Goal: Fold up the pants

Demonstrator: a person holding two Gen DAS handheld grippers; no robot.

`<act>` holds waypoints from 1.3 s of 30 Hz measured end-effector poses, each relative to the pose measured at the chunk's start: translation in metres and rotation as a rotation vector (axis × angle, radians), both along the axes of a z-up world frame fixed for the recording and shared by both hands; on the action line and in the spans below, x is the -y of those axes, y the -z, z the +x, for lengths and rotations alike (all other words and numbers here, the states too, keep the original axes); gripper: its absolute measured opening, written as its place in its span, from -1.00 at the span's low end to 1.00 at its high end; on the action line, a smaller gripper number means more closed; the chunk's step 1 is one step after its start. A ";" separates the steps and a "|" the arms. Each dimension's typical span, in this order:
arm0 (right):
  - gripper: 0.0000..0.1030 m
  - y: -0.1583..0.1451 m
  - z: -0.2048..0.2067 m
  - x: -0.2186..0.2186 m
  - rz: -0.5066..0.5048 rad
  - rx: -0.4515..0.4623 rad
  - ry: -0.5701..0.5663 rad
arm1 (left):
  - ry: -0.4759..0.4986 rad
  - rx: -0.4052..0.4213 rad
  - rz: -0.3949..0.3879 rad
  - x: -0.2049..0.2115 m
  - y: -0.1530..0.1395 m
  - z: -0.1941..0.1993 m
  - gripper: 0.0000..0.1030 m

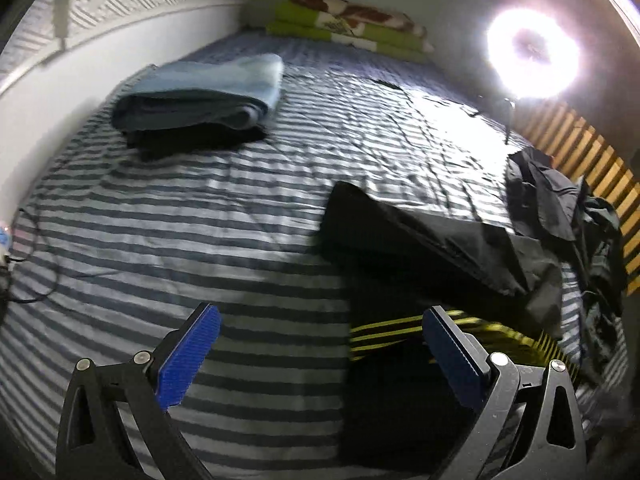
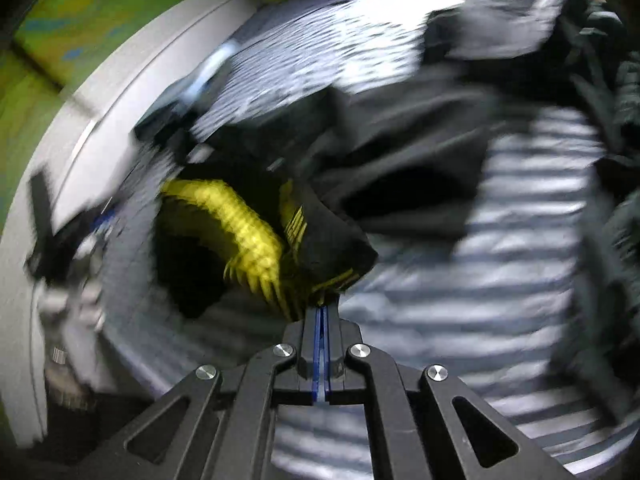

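Note:
Black pants (image 1: 432, 236) with yellow stripes lie partly spread on the striped bed, the leg reaching up-left and the yellow-striped part (image 1: 392, 338) near my right finger. My left gripper (image 1: 320, 344) hovers open just above the bed, its blue pads (image 1: 188, 356) wide apart, the right pad over the pants' edge. In the blurred right wrist view, my right gripper (image 2: 323, 310) is shut on the pants' black, yellow-striped hem (image 2: 332, 256), lifting the cloth (image 2: 400, 148) off the bed.
A folded stack of blue and black clothes (image 1: 200, 100) sits at the back left of the bed (image 1: 160, 240). Crumpled dark garments (image 1: 568, 216) lie at the right edge. Green pillows (image 1: 352, 24) and a bright ring light (image 1: 532, 52) stand behind. A cable (image 1: 36, 264) runs along the left.

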State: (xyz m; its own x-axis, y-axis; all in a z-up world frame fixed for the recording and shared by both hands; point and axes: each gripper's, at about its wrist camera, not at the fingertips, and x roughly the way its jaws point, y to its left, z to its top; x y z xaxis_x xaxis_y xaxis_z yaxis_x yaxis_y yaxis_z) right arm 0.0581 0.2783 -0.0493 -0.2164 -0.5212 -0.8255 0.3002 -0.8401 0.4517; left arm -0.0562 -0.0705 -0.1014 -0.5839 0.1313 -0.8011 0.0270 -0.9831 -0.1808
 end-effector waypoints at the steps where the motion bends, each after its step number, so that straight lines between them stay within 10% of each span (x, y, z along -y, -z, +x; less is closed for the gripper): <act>1: -0.98 0.006 0.009 0.011 0.002 0.013 -0.050 | 0.005 0.010 0.015 -0.003 0.003 -0.003 0.99; 12: -0.97 0.022 0.054 0.044 0.075 0.000 -0.295 | 0.021 0.075 0.037 -0.034 0.021 -0.037 0.99; 17: -0.89 0.007 0.055 0.027 0.075 -0.023 -0.287 | 0.005 0.111 -0.001 -0.027 0.036 -0.035 0.17; 20: -0.49 -0.008 0.048 0.009 0.055 -0.049 -0.234 | -0.010 0.115 0.005 -0.011 0.041 -0.026 -0.15; 25: -0.29 -0.030 0.023 -0.018 -0.026 -0.079 -0.136 | 0.003 0.099 0.008 0.005 0.042 -0.009 -0.40; 33: -0.27 -0.026 -0.016 0.005 0.028 -0.137 -0.053 | 0.035 0.095 0.030 0.020 0.037 0.012 -0.32; 35: -0.27 -0.017 -0.024 0.018 0.054 -0.102 -0.062 | 0.032 0.084 0.021 0.020 0.030 0.012 0.29; 39: -0.27 0.003 -0.022 0.041 0.099 -0.067 -0.106 | 0.007 0.006 0.006 0.023 0.006 0.006 0.61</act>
State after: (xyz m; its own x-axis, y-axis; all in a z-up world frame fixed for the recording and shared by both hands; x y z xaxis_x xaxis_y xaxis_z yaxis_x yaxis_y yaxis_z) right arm 0.0362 0.2373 -0.0522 -0.2207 -0.4612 -0.8594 0.4162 -0.8414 0.3446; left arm -0.0497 -0.0933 -0.1076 -0.5786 0.1402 -0.8035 0.0213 -0.9822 -0.1866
